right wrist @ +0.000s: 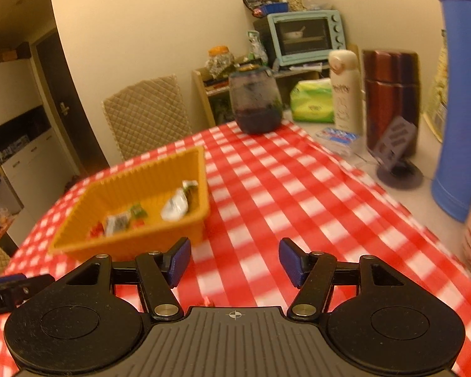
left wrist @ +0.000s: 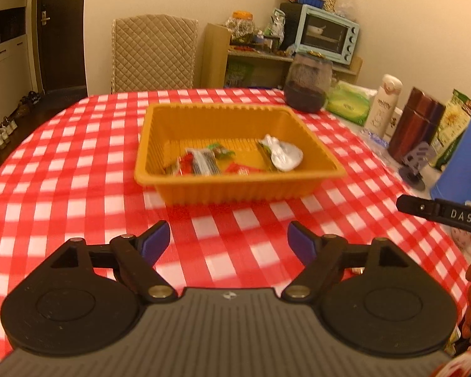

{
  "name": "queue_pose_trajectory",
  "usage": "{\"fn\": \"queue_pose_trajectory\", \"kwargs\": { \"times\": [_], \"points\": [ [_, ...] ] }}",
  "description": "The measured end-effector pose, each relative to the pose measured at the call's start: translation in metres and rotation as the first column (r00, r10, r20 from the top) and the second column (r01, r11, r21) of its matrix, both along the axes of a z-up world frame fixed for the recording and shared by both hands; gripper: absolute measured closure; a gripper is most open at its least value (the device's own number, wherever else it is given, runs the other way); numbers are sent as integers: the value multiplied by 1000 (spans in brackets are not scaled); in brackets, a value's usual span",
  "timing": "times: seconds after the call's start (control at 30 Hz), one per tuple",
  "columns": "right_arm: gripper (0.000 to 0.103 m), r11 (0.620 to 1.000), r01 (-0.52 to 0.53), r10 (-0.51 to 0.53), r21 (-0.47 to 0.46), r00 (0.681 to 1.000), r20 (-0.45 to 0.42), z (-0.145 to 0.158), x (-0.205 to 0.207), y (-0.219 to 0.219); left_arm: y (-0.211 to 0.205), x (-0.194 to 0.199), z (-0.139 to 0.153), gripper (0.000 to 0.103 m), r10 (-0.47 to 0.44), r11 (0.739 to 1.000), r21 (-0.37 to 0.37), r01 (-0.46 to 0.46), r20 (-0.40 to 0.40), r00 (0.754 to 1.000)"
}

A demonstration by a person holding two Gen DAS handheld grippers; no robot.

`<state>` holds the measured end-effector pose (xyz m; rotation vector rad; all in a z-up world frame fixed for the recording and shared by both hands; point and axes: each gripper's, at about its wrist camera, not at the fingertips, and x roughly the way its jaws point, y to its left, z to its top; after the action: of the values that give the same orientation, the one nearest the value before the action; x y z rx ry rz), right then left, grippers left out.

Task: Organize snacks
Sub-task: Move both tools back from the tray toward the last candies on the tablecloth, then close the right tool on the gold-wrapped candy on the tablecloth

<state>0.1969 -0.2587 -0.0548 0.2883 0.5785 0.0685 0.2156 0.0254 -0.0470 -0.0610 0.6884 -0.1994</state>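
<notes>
The snacks lay in the orange tray, straight ahead of my left tool and ahead and to the left of my right tool. Both tools hung over the checked surface with jaws apart and nothing between them, the left wider than the right. A small red wrapper seemed to lie just under my right tool. I judged it best to centre the jaws over it, then lower and close gently.
</notes>
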Motion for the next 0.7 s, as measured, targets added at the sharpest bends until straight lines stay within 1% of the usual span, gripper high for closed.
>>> {"fn": "queue_pose_trajectory", "kwargs": {
  "times": [0.17,0.23,0.43,0.6,0.63,0.67,0.7],
  "points": [
    [41,1000,20,-20,-20,999,-29,-19,-33,2,-2,-19,-18,23,5,1000,-3,-5,-37,999],
    [41,1000,17,-18,-15,999,-46,-26,-40,4,-4,-24,-24,23,7,1000,1,-6,-52,999],
    [41,999,-42,40,-23,996,-85,-40,-46,22,-9,-30,-32,22,32,999,21,-31,-40,999],
    [42,995,-90,84,-50,991,-107,-51,-46,37,-8,-29,-33,20,54,999,8,-53,-27,998],
    [43,995,-92,86,-48,990,-114,-53,-45,38,-8,-29,-34,19,58,998,7,-57,-30,998],
    [49,994,-94,87,-48,989,-123,-55,-44,39,-8,-28,-35,18,58,998,6,-58,-34,998],
    [53,994,-95,88,-49,988,-129,-57,-43,39,-8,-28,-36,18,59,998,6,-59,-39,997]
  ]
}}
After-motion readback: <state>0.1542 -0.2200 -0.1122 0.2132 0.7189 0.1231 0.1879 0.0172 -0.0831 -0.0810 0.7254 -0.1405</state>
